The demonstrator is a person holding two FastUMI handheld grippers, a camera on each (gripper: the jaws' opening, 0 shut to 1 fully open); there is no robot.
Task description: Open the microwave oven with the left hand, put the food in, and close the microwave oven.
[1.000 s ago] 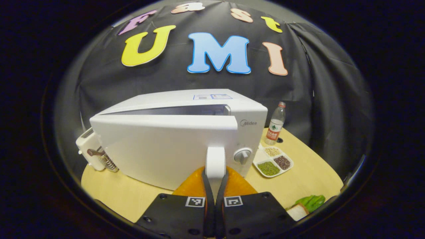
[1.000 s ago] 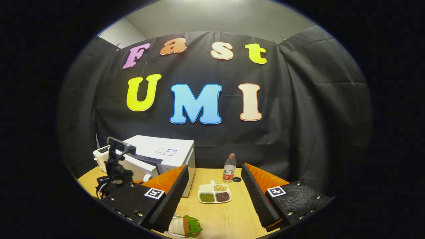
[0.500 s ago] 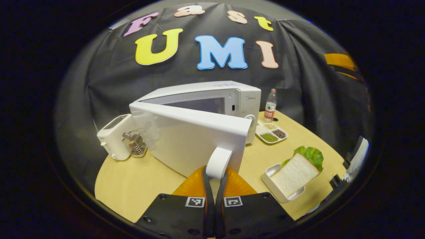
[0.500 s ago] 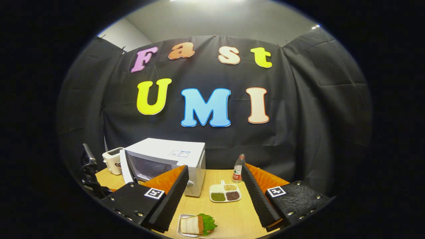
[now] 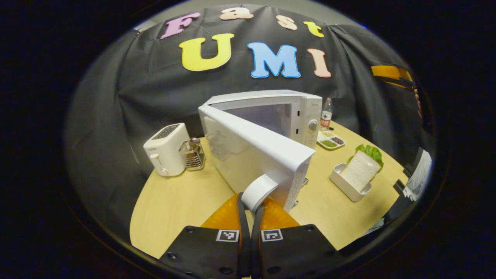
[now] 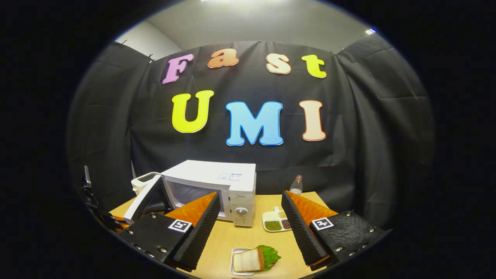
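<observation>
**Door open on my left grip, food not yet picked up**

Left gripper view: my left gripper [image 5: 251, 209] is clamped on the white door handle [image 5: 259, 192], both fingers pressed flat against it at six o'clock; the microwave door [image 5: 259, 155] stands swung well out from the microwave [image 5: 283, 112], whose cavity gapes behind it toward twelve; the food, a sandwich [image 5: 361, 169] of bread and lettuce in a white tray [image 5: 347, 188], sits on the table [image 5: 174, 201] at about three o'clock, well apart from the door. A toaster [image 5: 166, 149] and a small wire rack [image 5: 192, 154] stand near nine to ten o'clock, close behind the door's swing; I judge that if I pull the door much wider it could strike the rack and knock it into the toaster. Letting go carelessly might also let the door drift back across the opening.

Right gripper view: my right gripper [image 6: 252, 228] hangs with its fingers spread wide and nothing between them; the sandwich [image 6: 252, 259] lies at six o'clock, just below the gap; the microwave [image 6: 217, 186] is at ten o'clock with its door [image 6: 145, 199] open. The risk here is squeezing soft bread instead of the tray rim, crushing or tipping it; a divided dish of beans [image 6: 277, 221] and a bottle [image 6: 296, 185] stand near my path and could be clipped.
</observation>
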